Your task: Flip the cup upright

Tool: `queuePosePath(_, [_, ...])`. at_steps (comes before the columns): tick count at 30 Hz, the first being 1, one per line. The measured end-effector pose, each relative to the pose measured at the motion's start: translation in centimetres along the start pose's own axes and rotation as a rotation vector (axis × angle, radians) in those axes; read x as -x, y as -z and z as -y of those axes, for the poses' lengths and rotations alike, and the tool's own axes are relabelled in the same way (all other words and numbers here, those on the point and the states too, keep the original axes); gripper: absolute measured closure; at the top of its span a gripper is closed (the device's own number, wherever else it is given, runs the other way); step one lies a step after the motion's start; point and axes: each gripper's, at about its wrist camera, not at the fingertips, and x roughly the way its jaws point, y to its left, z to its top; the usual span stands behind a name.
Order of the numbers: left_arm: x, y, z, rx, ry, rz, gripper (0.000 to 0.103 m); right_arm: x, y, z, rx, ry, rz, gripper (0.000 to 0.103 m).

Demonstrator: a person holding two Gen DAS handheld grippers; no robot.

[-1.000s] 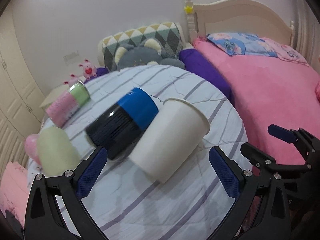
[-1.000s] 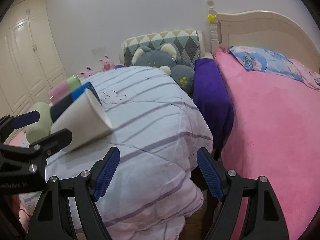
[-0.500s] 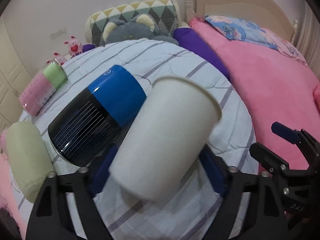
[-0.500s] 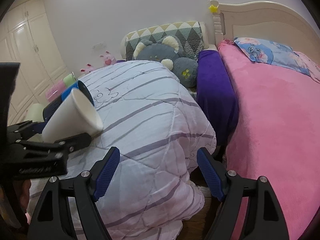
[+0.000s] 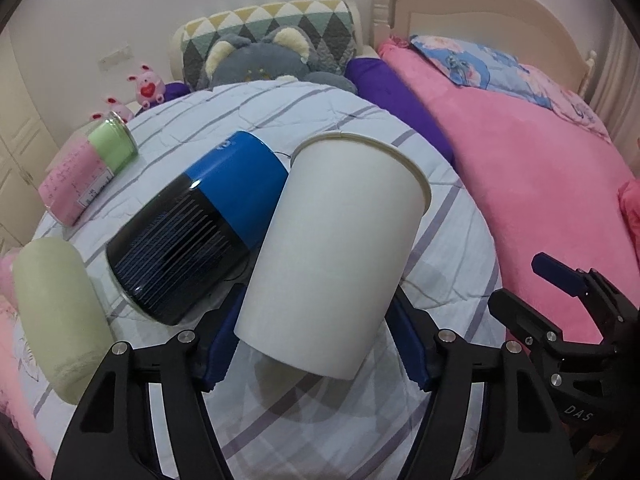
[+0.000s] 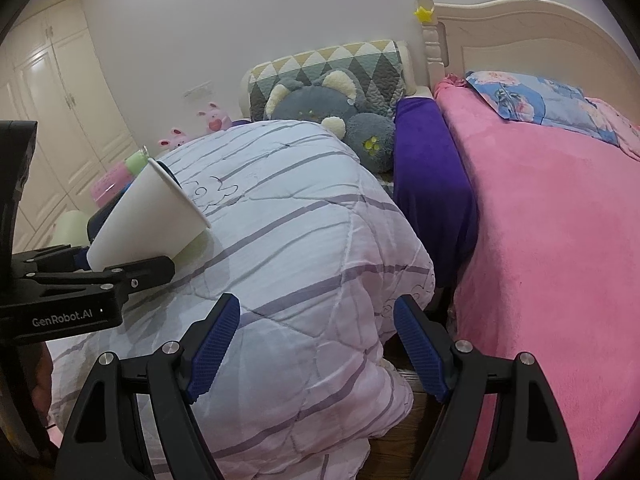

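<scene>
Room: bedroom with a cream headboard (image 6: 520,28), a pink blanket (image 6: 540,240) filling the right of both frames, and a striped white quilt (image 5: 280,120) heaped at centre.
Cup: white paper cup (image 5: 336,256) at frame centre in the left wrist view, tilted, rim toward the upper right, closed base toward the lens.
Left tool: left tool (image 5: 316,344) grips the cup near its base, a blue pad pressed on each side.
Right tool: right tool (image 6: 316,344) is spread wide with nothing between its blue pads; only quilt lies beyond them.
Left view only: blue and black cylinder (image 5: 196,232) lying on the quilt and touching the cup's left side; pale green roll (image 5: 60,316) at lower left; pink and green jar (image 5: 88,172) lying on its side at upper left. Right tool's black frame enters at the lower right edge.
Right view only: cup (image 6: 148,216) seen side-on at mid left, clear of the quilt, mouth toward the right and slightly upward; left tool (image 6: 120,268) under it, with lettering on its body; white wardrobe doors (image 6: 60,100) at upper left; quilt's lower edge hanging down to a wooden floor (image 6: 416,440).
Both views: grey plush bear (image 6: 320,108) against a diamond-patterned cushion (image 6: 328,64), purple cloth (image 6: 428,160) between quilt and pink blanket, blue printed pillow (image 5: 472,64) at upper right.
</scene>
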Motion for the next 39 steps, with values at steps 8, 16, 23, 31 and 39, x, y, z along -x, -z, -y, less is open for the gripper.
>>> queuePosePath(8, [1.4, 0.7, -0.8, 0.005, 0.019, 0.012, 0.034, 1.1, 0.2, -1.5, 0.023, 0.007, 0.006, 0.023])
queuePosePath(16, [3.5, 3.0, -3.1, 0.033, 0.031, 0.022, 0.035, 2.6, 0.9, -3.9, 0.046, 0.017, 0.013, 0.023])
queuePosePath(23, [4.9, 5.8, -5.3, 0.068, 0.032, 0.011, 0.036, 3.8, 2.1, -7.1, 0.075, 0.023, 0.014, 0.023])
queuePosePath(31, [6.4, 9.7, -7.9, 0.123, 0.016, -0.004, 0.036, 4.8, 3.3, -11.0, 0.133, 0.027, 0.0, 0.022])
queuePosePath(39, [7.2, 11.6, -8.1, 0.124, -0.034, 0.001, 0.027, 5.0, 4.6, -13.6, 0.164, 0.036, -0.018, 0.022])
